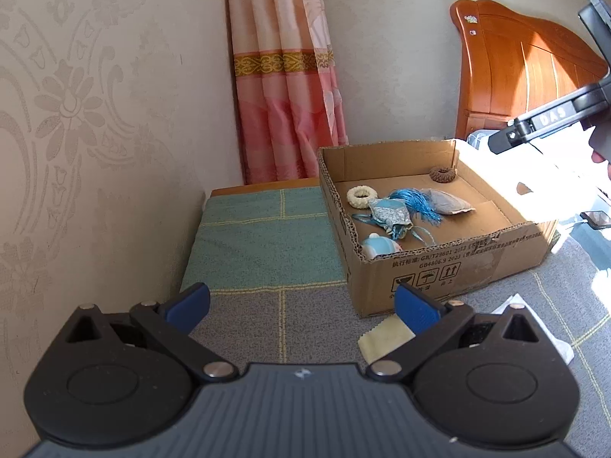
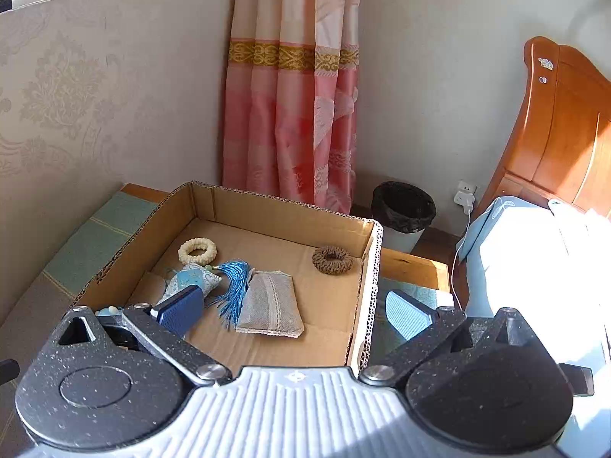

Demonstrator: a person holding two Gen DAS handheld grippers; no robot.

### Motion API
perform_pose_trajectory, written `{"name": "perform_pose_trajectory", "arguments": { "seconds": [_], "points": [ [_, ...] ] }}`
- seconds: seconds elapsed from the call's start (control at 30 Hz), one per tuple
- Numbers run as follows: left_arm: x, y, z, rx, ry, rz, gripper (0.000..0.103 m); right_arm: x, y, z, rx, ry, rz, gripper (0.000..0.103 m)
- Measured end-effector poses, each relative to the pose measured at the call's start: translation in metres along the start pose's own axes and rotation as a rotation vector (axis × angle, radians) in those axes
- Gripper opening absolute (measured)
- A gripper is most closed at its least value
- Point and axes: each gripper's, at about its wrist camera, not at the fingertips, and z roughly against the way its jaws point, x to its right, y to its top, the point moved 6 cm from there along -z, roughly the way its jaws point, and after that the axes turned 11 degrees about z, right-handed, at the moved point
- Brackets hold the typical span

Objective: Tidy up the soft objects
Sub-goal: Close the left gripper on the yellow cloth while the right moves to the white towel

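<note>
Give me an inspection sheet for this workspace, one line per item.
Surface: checked mat.
Job's things: cardboard box holds cream ring, brown ring, blue tasselled sachet, grey pouch.
Clutter: yellow cloth outside the box.
Grippers: left gripper and right gripper open, empty.
Cables: white charger lead at a wall socket.
Surroundings: pink curtain, black bin, wooden headboard.
</note>
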Motion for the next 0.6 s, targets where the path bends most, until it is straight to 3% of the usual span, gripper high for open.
{"name": "perform_pose_trajectory", "arguments": {
  "seconds": [0.37,0.6],
  "points": [
    [-0.010,-0.005,0.006,-0.003,0.026,0.008,0.102,-0.035,-0.042,0.048,0.035,0.025,0.017,0.103],
    [-0.009,-0.014,0.006,-0.022,0.004,-0.001,0.102,-0.077,-0.097,0.040,-0.066,0.075,0.024,0.103]
  ]
}}
